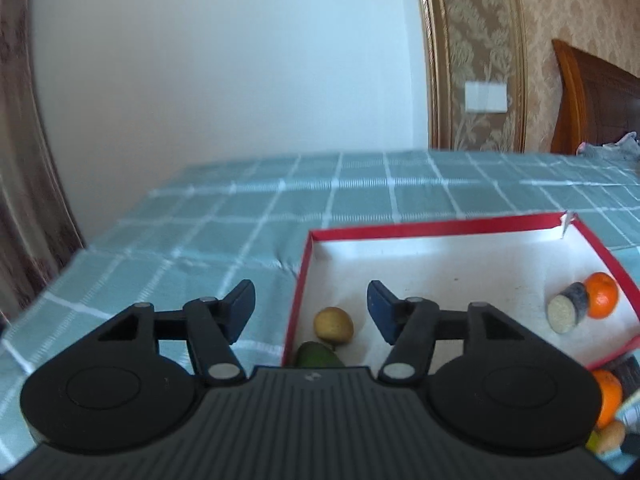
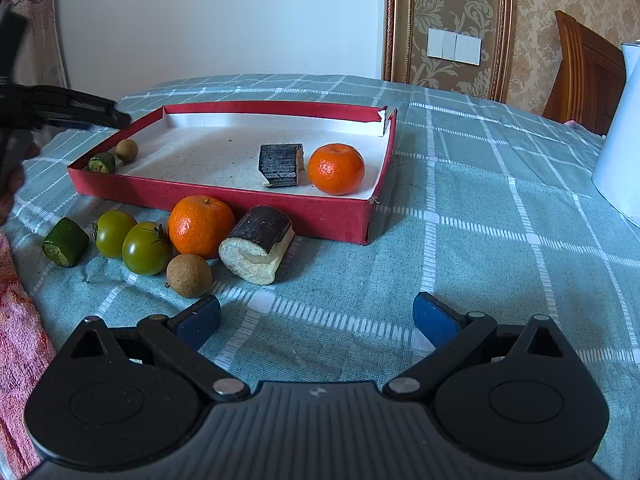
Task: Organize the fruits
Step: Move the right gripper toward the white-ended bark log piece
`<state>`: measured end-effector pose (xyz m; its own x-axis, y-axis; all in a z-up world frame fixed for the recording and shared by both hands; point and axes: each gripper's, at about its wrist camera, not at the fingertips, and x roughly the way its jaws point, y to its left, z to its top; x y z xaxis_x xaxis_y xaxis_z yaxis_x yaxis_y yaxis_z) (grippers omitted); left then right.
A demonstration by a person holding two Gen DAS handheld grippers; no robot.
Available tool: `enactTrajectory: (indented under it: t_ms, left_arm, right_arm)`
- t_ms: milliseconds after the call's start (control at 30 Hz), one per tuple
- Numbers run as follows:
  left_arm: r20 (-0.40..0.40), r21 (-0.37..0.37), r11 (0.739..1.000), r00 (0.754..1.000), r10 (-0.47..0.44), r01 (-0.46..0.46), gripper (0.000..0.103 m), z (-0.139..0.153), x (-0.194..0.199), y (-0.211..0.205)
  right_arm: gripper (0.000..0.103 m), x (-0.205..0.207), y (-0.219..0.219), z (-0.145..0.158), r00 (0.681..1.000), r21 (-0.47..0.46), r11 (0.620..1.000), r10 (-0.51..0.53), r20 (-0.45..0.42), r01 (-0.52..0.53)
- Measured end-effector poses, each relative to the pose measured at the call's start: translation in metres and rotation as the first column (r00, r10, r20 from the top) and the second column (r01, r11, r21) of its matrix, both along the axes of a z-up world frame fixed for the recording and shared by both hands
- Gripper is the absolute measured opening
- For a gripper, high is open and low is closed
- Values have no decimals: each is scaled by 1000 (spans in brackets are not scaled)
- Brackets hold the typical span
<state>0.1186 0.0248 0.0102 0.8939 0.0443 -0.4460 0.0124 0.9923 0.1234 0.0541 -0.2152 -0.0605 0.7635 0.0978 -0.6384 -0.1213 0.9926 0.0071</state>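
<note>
A red box (image 2: 224, 196) with a white inside sits on a table covered by a blue-green checked cloth (image 2: 460, 240). In the box's near left corner lie a small brown longan (image 2: 127, 149) and a green cut piece (image 2: 102, 163), side by side. Near the box's right wall an orange (image 2: 336, 169) sits right next to a dark sugarcane chunk (image 2: 281, 165).

The left gripper (image 1: 311, 312) hangs over the box's left edge. Its jaws are apart and nothing is between them.

On the cloth, along the box's front wall, wait another orange (image 2: 201, 226), a bigger sugarcane piece (image 2: 258, 244), two green tomatoes (image 2: 132, 245), a second longan (image 2: 189, 275) and a green cut piece (image 2: 66, 242).

The right gripper (image 2: 316, 318) is above bare cloth near the table's front edge, wide apart and empty.
</note>
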Motion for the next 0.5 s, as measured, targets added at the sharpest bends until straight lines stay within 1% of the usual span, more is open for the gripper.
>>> enactTrajectory:
  t_ms: [33,67,133,167,267,333,433,500]
  left_arm:
    - [12,1,1000,1000,-7,7,61,2,-9,0]
    - [21,-8,1000,1000,-13,13,62,3,-18,1]
    - [31,-38,999,999,-26,27,69,3,-38,5]
    - [31,-47,998,999,-30,32,70,1,-46,7]
    - [9,-69,997,1000,-29,29,71,-11,-66,13]
    - [-16,-67,997,1000,-26,25,71,-22,-74,16]
    - [-45,-68,998,999,-12,9,71,-35,-80,20]
    - [-64,-87,996,998,-6,1,71,-42,-79,25]
  right_arm:
    - [103,0,0,0,1000,0,1000,0,0,0]
    - [103,0,0,0,1000,0,1000,0,0,0]
    - [103,0,0,0,1000,0,1000,0,0,0]
    - [103,0,0,0,1000,0,1000,0,0,0]
    - [103,0,0,0,1000,0,1000,0,0,0]
    - [103,0,0,0,1000,0,1000,0,0,0]
    - [103,0,0,0,1000,1,1000,1,-1,-1]
    - [103,0,-2,1,1000,14,1000,0,2,0]
